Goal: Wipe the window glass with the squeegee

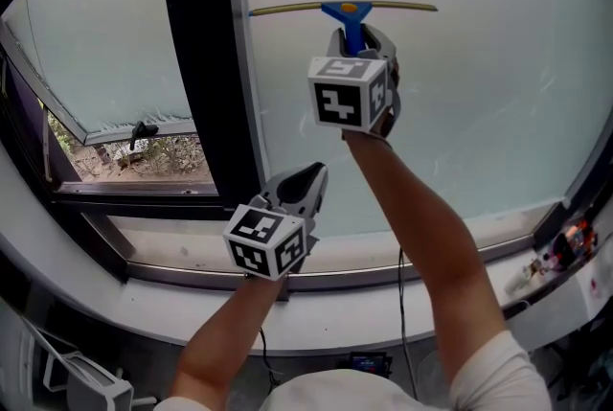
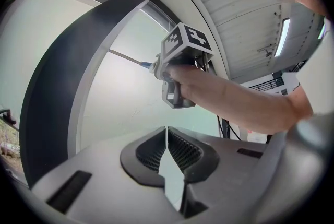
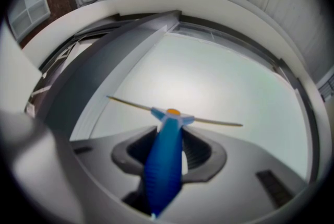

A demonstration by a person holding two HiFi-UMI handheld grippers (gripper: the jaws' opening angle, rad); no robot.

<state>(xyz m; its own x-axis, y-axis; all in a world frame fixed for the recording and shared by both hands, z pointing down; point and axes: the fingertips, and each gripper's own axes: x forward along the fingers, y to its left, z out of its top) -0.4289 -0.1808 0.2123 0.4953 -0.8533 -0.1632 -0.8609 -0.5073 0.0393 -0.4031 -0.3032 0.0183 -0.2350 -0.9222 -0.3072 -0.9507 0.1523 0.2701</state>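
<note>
A squeegee with a blue handle and a thin yellowish blade lies against the frosted window glass, blade level, high on the pane. My right gripper is shut on the blue handle, arm stretched up. My left gripper hangs lower, near the sill, with its jaws shut and nothing between them. From the left gripper view the right gripper and the hand on it show against the glass.
A wide black mullion splits the panes; left of it a window stands tilted open with a black handle. A white sill runs below. Small items and cables sit at the right end.
</note>
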